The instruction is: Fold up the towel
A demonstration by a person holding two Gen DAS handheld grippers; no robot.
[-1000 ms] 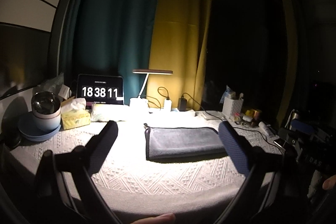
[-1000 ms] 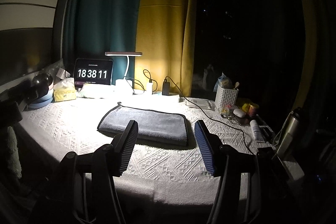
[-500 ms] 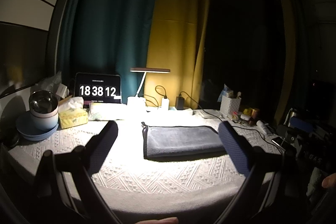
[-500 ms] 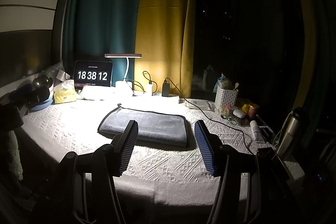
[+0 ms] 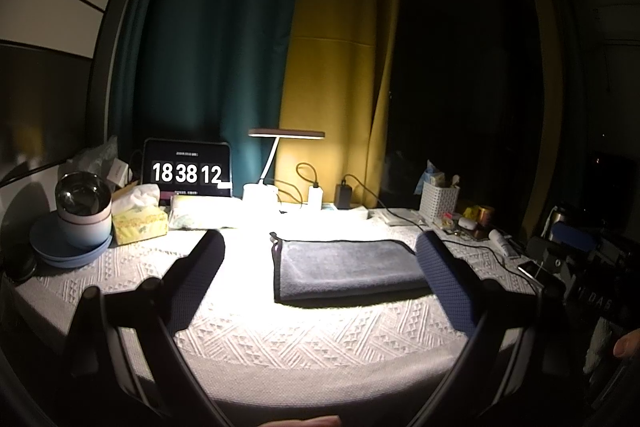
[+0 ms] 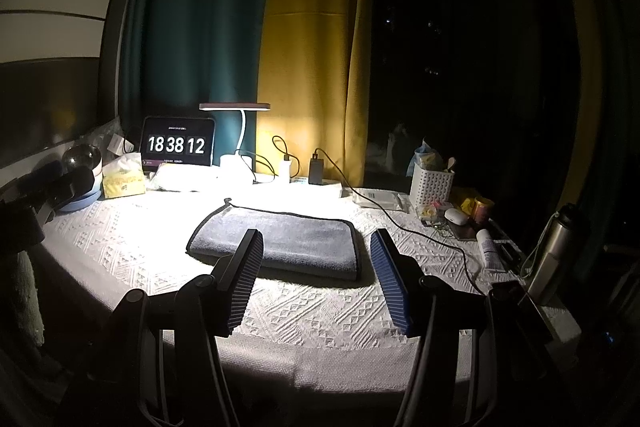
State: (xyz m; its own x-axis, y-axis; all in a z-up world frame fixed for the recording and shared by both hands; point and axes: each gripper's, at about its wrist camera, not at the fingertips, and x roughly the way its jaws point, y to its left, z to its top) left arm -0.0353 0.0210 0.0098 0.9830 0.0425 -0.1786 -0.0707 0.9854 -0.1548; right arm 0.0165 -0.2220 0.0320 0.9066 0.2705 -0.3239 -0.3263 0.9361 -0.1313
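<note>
**Ana:** Towel (image 5: 346, 269) first: where is it lying?

**Ben:** Flat on the white tablecloth (image 5: 280, 339), just in front of the desk lamp (image 5: 280, 163) and well lit by it. It is a dark grey rectangle with a black stitched border and a small hanging loop at its corner nearest the lamp base. It looks doubled over already, thick along its front edge.

**Ana:** How do you reckon it will handle?

**Ben:** Soft, plush and light, I'd say; it should droop and bend wherever it is lifted, with no stiffness to hold a crease. The nap ought to grip well against ribbed pads, so slipping seems unlikely. Nothing fragile about it.

**Ana:** Where would you take hold?

**Ben:** At the two corners of one short end, pinching through every layer at the border, where the stitching gives a firmer edge. Grabbing mid-cloth would likely bunch it.

**Ana:** And the grippers?

**Ben:** The left gripper (image 5: 320, 253) hangs near the front of the table, fingers spread wide, nothing between them, short of the towel. The right gripper (image 6: 316, 267) is likewise gaping and empty; its blue ridged pads (image 6: 390, 283) frame the towel's right end from in front, not touching.

**Ana:** The tablecloth?

**Ben:** Woven, with raised diamond and zigzag patterns, so the towel may drag slightly on it.
</note>
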